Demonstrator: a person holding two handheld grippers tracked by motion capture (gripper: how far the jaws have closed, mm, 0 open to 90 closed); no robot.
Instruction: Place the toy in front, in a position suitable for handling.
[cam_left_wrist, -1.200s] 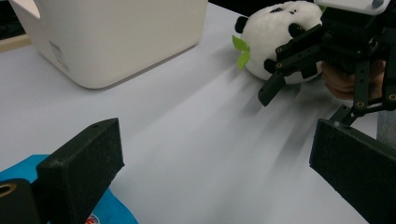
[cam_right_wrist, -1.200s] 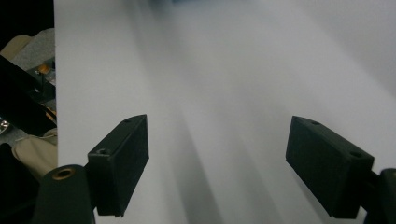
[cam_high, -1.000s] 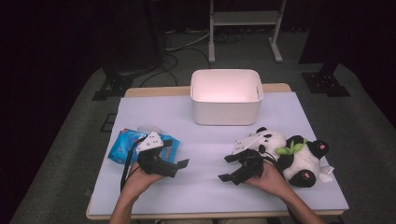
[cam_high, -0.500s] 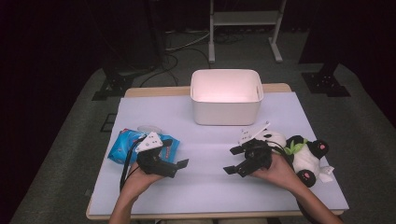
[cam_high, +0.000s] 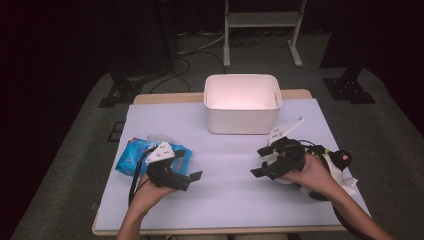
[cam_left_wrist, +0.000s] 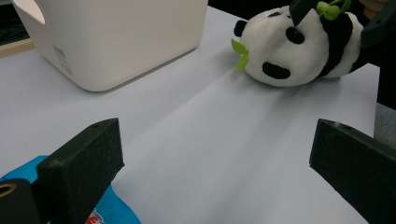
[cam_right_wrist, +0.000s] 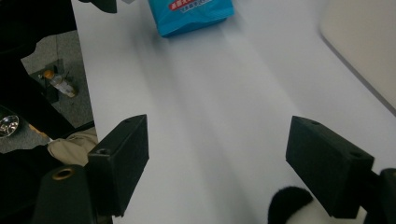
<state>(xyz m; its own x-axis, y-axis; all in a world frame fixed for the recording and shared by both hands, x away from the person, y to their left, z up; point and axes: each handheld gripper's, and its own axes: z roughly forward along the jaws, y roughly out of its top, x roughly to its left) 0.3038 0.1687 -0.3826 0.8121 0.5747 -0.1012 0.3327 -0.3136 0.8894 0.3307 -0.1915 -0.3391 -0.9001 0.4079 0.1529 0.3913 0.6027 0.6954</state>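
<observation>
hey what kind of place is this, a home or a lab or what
Most likely a recording studio or lab set up for gripper demonstrations. A table under a pale sheet stands amid dark surroundings, cables trail over grey carpet, and a metal stand rises behind the white bin.

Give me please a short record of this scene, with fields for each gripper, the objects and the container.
left gripper: open, holds nothing, over the table beside the blue packet
right gripper: open, holds nothing, just left of the panda
blue packet: flat on the table, at the person's left
plush panda: lying on the table at the right, green leaves on it
white bin: at the far middle of the table, nothing visible inside
table cover: plain white sheet
</observation>
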